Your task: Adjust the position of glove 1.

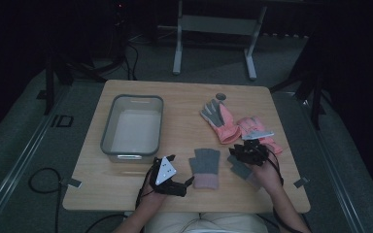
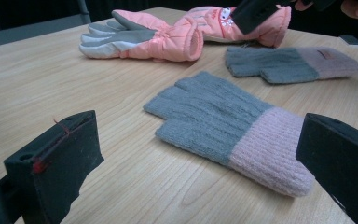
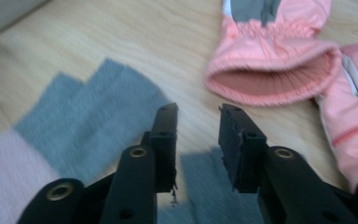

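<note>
Our right hand-held gripper (image 3: 198, 121), jaws parted and empty, hangs over the grey glove (image 3: 205, 186); pink gloves (image 3: 272, 60) lie just beyond.

High view looks down from the near edge over the whole table (image 1: 141, 189), while both gripper cams sit low and close, sharing the grey knit glove (image 2: 223, 128) and pink gloves (image 3: 270, 70).
</note>
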`<move>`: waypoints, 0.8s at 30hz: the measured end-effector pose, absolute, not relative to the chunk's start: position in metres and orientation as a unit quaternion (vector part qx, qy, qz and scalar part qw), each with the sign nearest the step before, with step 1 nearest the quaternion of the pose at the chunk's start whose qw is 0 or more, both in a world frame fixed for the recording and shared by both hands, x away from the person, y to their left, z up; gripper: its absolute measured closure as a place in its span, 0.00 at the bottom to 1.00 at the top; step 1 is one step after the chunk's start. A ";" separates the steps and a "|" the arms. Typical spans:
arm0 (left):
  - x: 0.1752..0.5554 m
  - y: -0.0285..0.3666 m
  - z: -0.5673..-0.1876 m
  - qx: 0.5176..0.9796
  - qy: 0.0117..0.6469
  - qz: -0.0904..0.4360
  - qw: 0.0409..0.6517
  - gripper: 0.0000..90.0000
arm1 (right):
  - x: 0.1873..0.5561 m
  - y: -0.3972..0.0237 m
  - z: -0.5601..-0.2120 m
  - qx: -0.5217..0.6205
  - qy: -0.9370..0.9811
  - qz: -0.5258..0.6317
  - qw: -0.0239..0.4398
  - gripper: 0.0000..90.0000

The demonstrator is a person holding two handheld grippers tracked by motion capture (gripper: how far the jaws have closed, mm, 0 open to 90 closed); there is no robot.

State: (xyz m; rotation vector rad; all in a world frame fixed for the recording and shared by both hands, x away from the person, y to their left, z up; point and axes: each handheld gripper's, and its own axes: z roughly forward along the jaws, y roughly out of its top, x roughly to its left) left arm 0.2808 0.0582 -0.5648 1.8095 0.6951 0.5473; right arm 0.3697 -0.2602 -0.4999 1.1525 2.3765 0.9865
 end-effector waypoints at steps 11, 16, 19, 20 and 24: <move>0.280 0.058 -0.565 0.760 0.291 0.239 0.530 0.00 | 0.362 -0.314 -0.513 0.324 0.889 0.301 0.117 0.63; 0.279 0.057 -0.565 0.760 0.291 0.242 0.528 0.00 | 0.365 -0.318 -0.528 0.324 0.896 0.284 0.111 0.63; 0.279 0.057 -0.565 0.760 0.290 0.242 0.528 0.00 | 0.368 -0.318 -0.532 0.327 0.896 0.283 0.105 0.63; 0.279 0.057 -0.565 0.760 0.290 0.242 0.528 0.00 | 0.369 -0.318 -0.534 0.328 0.896 0.280 0.104 0.63; 0.279 0.057 -0.565 0.760 0.291 0.242 0.528 0.00 | 0.369 -0.314 -0.535 0.328 0.898 0.272 0.110 0.76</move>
